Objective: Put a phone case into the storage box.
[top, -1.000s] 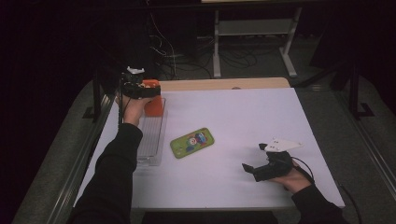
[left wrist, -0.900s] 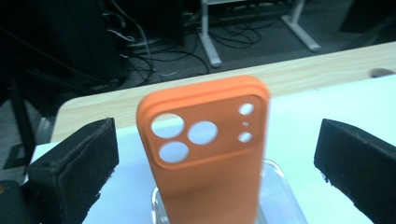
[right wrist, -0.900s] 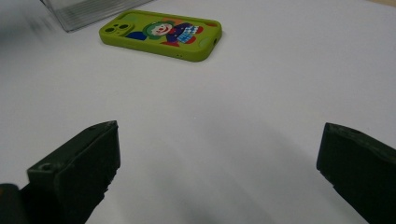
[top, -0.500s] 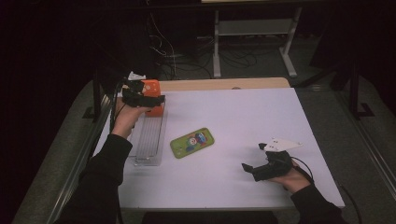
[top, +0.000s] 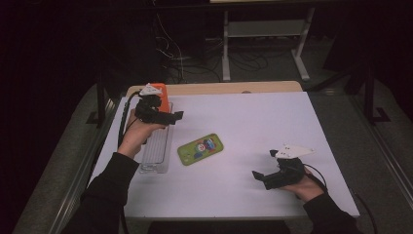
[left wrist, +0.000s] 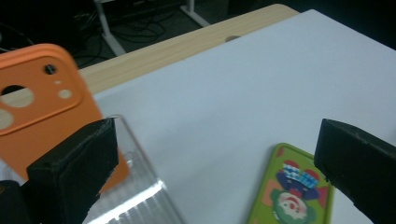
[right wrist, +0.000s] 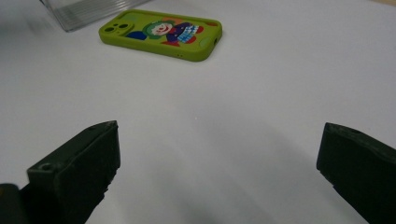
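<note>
The orange phone case (top: 162, 97) stands upright in the far end of the clear ribbed rack (top: 157, 148), near the left far corner of the tabletop (top: 253, 122). The left tool (top: 168, 116) hovers just beside it with its jaws wide apart and nothing between them. In the left gripper view the case (left wrist: 44, 109) is close behind one jaw, so a small sideways swing could knock it over or push the light rack along the surface.

The green phone case (top: 200, 148) lies flat between the two hands, well apart from the right tool (top: 260, 176), whose jaws are also apart and empty. A flat case is difficult to pinch; the jaws may slide on it and push it away.
</note>
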{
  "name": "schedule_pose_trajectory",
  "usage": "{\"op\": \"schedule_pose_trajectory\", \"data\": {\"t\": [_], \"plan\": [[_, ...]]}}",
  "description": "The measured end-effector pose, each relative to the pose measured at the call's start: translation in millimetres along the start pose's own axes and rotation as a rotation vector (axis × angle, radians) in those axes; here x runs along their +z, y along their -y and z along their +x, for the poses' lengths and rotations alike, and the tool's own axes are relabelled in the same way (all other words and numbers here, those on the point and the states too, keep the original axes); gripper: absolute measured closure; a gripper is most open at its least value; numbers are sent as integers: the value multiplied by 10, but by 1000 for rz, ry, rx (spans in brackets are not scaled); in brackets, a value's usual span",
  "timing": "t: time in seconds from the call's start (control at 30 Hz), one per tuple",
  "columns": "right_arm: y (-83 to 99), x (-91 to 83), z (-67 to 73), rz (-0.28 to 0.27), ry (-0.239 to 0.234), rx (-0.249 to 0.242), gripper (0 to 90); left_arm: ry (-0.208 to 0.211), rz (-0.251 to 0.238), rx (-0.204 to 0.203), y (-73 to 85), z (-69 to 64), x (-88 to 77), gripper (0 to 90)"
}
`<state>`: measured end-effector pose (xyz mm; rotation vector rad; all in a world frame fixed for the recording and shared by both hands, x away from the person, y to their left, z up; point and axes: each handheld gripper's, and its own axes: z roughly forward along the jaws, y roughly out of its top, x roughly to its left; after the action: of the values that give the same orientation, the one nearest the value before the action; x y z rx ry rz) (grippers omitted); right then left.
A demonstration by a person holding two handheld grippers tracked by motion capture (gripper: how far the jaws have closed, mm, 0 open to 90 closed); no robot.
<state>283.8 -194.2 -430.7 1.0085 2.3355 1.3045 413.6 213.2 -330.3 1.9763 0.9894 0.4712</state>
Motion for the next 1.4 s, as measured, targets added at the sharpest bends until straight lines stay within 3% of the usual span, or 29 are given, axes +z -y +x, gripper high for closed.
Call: {"op": "schedule_pose_trajectory", "data": {"t": [0.1, 0.27, 0.33, 0.47, 0.5, 0.53, 0.6, 0.77, 0.83, 1.07, 1.2, 1.37, 1.4], "plan": [[-2, -17, 3, -9, 0, 1, 0, 28, -3, 0, 10, -120, 21, 0], [4, -20, 10, -7, -2, -6, 0, 67, 10, 39, 15, -291, 76, 0], [1, -24, 11, -8, -3, -9, 0, 86, 6, 22, 24, -365, 113, 11], [1, -24, 14, -9, -3, -10, 0, 113, 4, 29, 35, -459, 187, 31], [1, -23, 13, -7, -5, -7, 0, 115, 9, 51, 33, -460, 201, 37], [2, -23, 13, -6, -5, -7, 0, 123, 6, 27, 39, -486, 221, 48], [3, -21, 14, -6, -6, -8, 0, 133, 2, 22, 44, -510, 256, 79], [3, -21, 14, -5, -6, -5, 0, 138, -4, 14, 59, -543, 358, 207], [3, -20, 15, -5, -7, -6, 0, 130, 8, 41, 65, -547, 402, 283], [3, -21, 13, -5, -8, -6, 0, 109, 16, 1, 92, -542, 588, 587], [3, -20, 15, -4, -9, -5, 0, 71, 46, 7, 116, -533, 708, 734], [3, -17, 15, -5, -12, -9, 0, 44, 67, -20, 164, -572, 863, 877], [4, -17, 16, -4, -13, -8, 0, 35, 78, -6, 172, -568, 886, 893]]}}
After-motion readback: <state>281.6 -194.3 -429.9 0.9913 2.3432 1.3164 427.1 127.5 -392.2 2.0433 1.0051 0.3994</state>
